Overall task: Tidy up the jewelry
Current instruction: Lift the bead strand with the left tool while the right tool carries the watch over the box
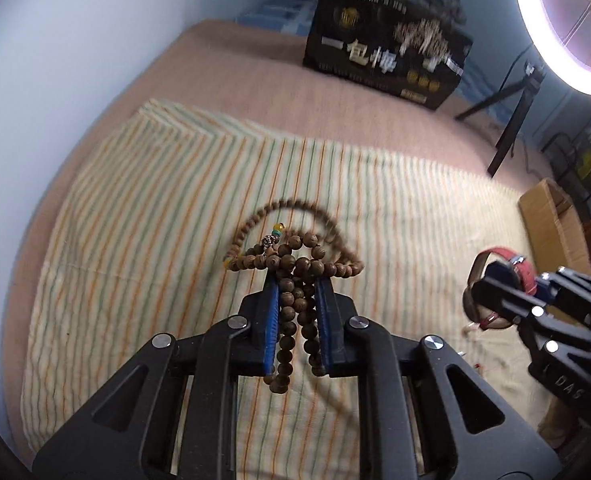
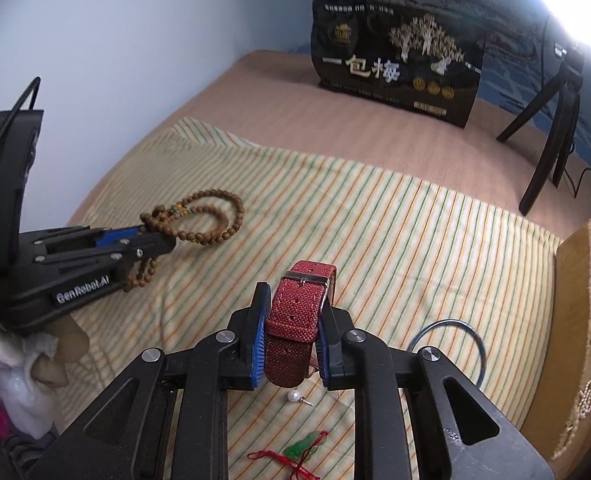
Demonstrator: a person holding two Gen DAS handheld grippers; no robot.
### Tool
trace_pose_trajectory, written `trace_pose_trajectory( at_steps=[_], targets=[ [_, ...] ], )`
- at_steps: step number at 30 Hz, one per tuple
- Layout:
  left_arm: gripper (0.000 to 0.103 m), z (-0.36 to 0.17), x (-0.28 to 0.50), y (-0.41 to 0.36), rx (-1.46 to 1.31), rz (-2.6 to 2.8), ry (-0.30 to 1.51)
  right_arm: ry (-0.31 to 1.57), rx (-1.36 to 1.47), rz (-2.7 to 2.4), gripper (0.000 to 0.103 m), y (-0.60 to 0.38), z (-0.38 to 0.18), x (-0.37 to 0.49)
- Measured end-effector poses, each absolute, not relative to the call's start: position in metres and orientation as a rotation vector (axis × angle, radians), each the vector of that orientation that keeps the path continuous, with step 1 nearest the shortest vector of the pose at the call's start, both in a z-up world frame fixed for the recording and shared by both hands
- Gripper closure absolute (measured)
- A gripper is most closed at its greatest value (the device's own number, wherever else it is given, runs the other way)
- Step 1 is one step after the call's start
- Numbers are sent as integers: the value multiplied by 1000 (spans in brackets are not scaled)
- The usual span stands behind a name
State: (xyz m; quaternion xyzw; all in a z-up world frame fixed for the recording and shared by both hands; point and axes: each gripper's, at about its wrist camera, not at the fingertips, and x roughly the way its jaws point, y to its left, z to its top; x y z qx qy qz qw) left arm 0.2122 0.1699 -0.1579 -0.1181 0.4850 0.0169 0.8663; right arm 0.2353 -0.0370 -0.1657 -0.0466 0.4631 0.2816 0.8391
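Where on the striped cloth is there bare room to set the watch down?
Bare cloth lies ahead of the right gripper, between the bead strand and cardboard box. Crowded near the gripper: pearl stud, green pendant, blue ring.

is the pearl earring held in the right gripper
No, the right gripper is shut on the red watch strap; the pearl earring lies on the striped cloth.

A pale blue wall (image 2: 135, 40) borders a bed with a pink sheet (image 2: 295, 120) and a striped cloth (image 2: 415, 232). A black printed bag (image 2: 395, 68), a tripod (image 2: 551, 136) and a glowing ring light (image 1: 567, 20) stand behind; a cardboard box (image 2: 575, 320) sits right.
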Motion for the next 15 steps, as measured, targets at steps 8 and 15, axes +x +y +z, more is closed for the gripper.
trace_pose_trajectory(
  at_steps=[8,15],
  targets=[
    [88,-113,201,163,-276,8,909,923,-76,607,85,-54,-139,225],
    [88,-75,183,147,-291,-35,815,880,-66,600,85,-75,-119,215]
  ],
)
